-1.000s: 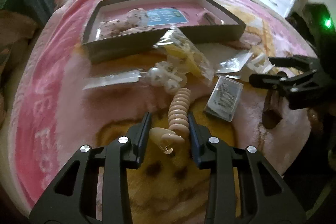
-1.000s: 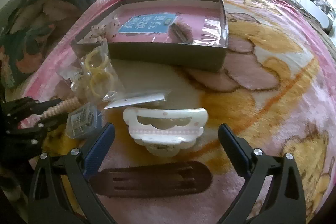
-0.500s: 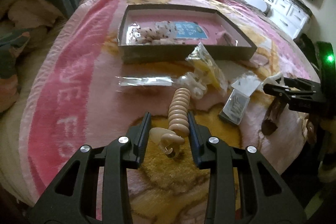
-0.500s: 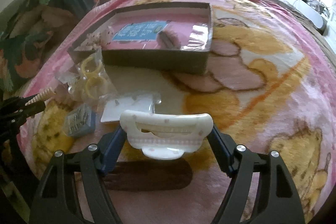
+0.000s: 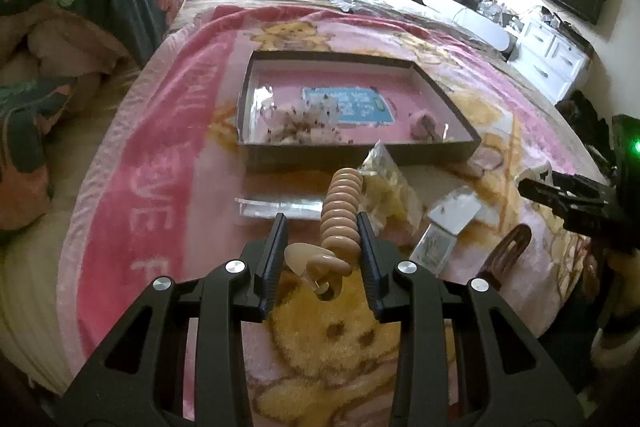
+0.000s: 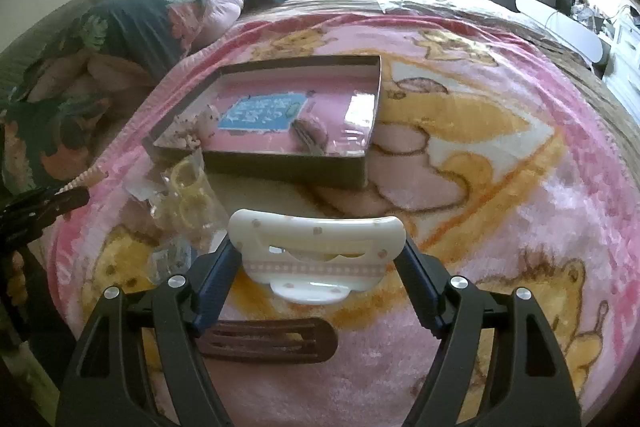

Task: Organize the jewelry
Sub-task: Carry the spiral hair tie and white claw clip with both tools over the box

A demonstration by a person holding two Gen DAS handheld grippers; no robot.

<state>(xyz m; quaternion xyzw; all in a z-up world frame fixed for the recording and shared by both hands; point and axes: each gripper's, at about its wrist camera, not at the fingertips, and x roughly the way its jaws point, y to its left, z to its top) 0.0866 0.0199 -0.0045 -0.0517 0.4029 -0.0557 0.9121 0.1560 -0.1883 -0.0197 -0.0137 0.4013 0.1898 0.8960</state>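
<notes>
Currently: left gripper (image 5: 322,241) clamped on beige ridged clip (image 5: 340,211); right gripper (image 6: 316,269) clamped on white claw clip (image 6: 316,247); box (image 6: 288,169) at 12 o'clock.

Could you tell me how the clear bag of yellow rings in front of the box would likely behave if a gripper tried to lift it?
The clear bag of yellow rings looks crinkled and thin, so it would probably sag and fold rather than hold its shape. Its glossy film may slip between the pads. The rings sit loose inside, so they would likely slide to the low end.
</notes>
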